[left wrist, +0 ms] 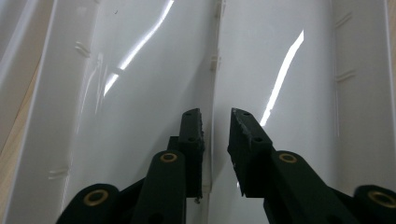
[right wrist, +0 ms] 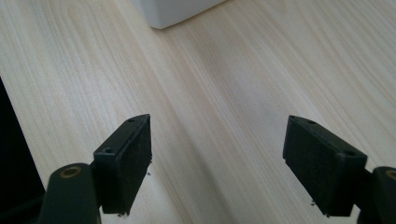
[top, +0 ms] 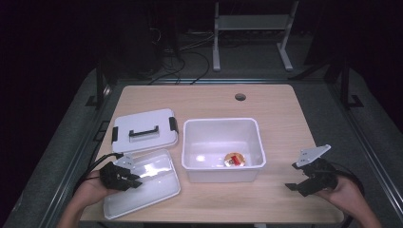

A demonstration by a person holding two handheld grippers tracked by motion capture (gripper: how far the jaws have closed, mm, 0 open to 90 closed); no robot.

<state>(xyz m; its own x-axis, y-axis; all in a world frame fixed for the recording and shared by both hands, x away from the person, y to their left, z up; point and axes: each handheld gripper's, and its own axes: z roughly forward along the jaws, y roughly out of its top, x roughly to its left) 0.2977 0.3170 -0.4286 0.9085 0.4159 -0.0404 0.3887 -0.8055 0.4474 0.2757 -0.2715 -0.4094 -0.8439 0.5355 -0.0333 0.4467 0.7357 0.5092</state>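
A shallow glossy white tray [top: 159, 185] lies at the table's front left. My left gripper [top: 137, 182] reaches over its left edge. In the left gripper view the left gripper [left wrist: 215, 114] has narrow jaws straddling a thin upright ridge [left wrist: 214, 60] along the tray [left wrist: 140, 93]. A gap shows on the ridge's right side, so the pads do not press it. My right gripper [top: 297, 180] hovers low over bare wood at the front right. In the right gripper view the right gripper [right wrist: 217, 123] stands open with nothing between its jaws.
A white bin [top: 221, 121] stands mid-table with a small round orange and red object [top: 235, 159] inside; its corner [right wrist: 177, 11] lies ahead of the right gripper. A white lid with a black handle [top: 145, 128] lies at the back left. A cable hole [top: 240, 97] is near the far edge.
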